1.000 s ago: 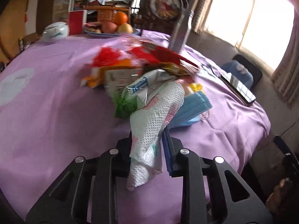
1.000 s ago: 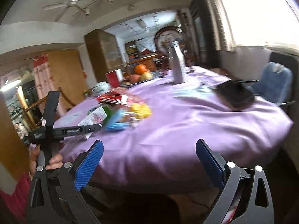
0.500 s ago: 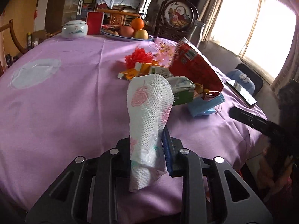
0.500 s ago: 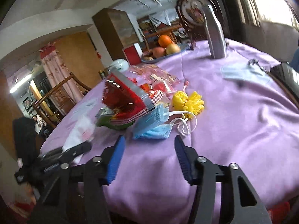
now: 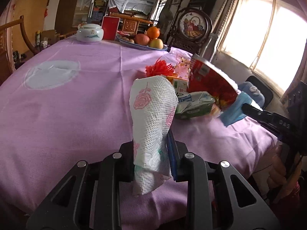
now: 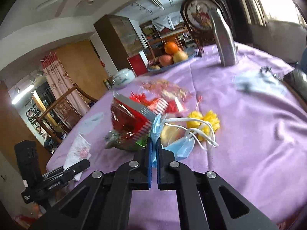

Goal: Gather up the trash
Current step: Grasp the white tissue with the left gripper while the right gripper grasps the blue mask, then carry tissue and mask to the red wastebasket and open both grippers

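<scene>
Gripping a rolled paper towel upright in left gripper, above purple tablecloth. Right gripper just clamped onto blue face mask at edge of trash pile: red snack bag, green packet, yellow pompoms. Fruit plate well behind.
</scene>
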Demonstrator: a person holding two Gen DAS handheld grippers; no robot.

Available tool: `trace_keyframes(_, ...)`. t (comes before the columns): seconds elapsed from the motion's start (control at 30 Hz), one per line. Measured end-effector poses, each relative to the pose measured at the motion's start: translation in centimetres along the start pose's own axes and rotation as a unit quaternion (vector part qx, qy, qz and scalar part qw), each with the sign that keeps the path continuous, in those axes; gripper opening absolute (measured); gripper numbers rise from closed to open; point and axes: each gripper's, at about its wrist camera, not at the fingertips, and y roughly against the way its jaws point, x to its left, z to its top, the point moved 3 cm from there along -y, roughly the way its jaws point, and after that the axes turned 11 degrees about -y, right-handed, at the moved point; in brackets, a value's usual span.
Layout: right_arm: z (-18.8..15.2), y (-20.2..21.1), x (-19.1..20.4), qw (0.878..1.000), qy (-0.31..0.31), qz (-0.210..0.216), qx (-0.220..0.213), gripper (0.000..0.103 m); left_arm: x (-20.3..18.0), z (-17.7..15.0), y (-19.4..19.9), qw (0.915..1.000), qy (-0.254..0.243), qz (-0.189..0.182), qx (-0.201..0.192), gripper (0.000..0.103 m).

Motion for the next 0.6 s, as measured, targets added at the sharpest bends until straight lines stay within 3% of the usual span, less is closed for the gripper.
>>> trace_keyframes(0.6,0.4,8.0,-3.2,0.998,-0.025,0.014,-0.062,0.004,-5.2,1.5,3.4,0.999,-0.039,-0.015,-0.014,0.028)
